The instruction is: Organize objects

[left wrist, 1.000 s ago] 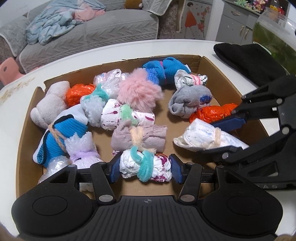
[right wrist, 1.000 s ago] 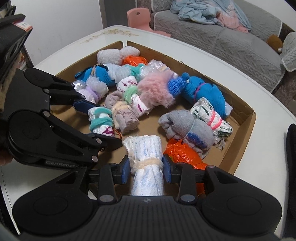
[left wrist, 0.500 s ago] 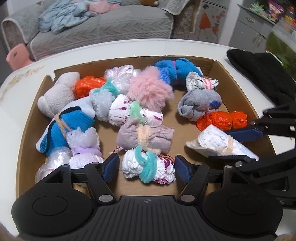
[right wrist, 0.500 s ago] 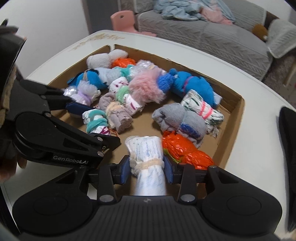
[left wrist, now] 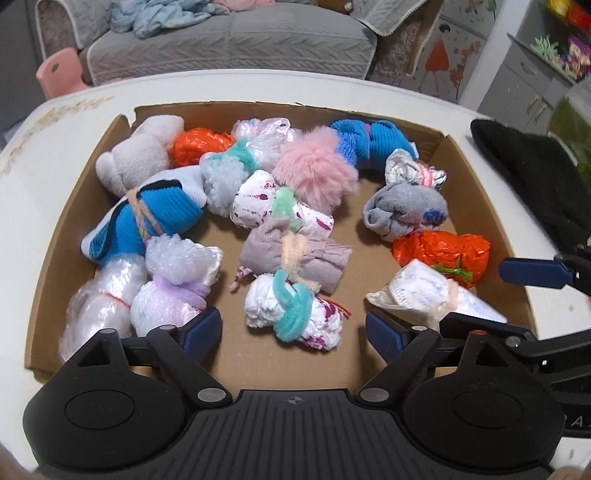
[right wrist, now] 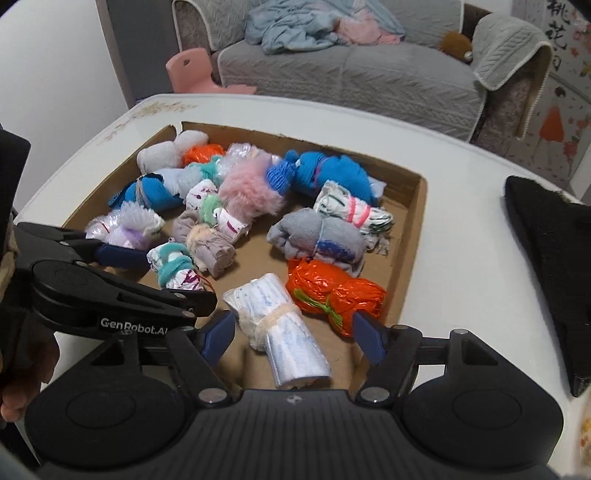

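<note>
Now my left gripper [left wrist: 293, 330] and right gripper [right wrist: 293, 338] are both opening, letting two tied bundles lie loose in the cardboard box [left wrist: 476, 192], so next I pull back.

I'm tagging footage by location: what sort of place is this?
Likely a home living room: a grey sofa with strewn clothes, a small pink chair, and a white table.

A cardboard box [left wrist: 476, 192] sits on the table [left wrist: 59, 147], packed with tied bundles. Nearest the front lie a banded bundle [left wrist: 295, 314] and, to its right, a flat packet [left wrist: 424, 291]. Behind the table stands a sofa [left wrist: 229, 40].
</note>
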A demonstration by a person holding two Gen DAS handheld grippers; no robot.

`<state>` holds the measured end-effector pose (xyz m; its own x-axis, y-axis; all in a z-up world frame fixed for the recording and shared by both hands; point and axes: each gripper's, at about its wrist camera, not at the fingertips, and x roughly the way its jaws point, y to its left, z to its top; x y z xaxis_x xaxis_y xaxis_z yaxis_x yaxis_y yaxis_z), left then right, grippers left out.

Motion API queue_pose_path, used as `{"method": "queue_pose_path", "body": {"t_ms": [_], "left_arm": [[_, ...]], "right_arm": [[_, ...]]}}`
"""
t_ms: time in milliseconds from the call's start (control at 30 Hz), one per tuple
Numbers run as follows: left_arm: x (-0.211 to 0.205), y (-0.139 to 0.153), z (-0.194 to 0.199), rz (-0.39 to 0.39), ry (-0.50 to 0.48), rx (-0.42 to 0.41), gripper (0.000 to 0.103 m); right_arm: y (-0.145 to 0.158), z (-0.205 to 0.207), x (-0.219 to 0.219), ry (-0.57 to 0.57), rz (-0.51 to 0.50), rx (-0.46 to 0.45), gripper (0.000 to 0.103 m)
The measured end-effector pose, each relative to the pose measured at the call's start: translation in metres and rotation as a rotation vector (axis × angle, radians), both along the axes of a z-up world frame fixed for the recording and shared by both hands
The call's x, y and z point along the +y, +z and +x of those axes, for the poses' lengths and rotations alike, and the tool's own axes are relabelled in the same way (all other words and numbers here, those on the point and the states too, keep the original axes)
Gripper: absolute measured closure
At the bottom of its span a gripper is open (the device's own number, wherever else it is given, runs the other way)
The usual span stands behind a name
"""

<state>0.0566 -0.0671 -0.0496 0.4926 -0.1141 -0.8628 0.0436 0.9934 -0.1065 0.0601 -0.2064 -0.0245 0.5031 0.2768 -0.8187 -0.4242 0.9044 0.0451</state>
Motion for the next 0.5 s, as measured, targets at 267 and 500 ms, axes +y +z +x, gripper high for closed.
{"method": "queue_pose_path", "body": {"t_ms": [267, 500], "left_arm": [[-0.003, 0.020, -0.024, 0.062, -0.008, -0.092, 0.011], [0.011, 0.045, -0.039, 0.068, 0.031, -0.182, 0.001]], "right_arm": [[0.012, -0.022, -0.004, -0.033, 0.027, -0.049, 0.020], [0.021, -0.030, -0.002, -0.037, 0.055, -0.066, 0.012]]}}
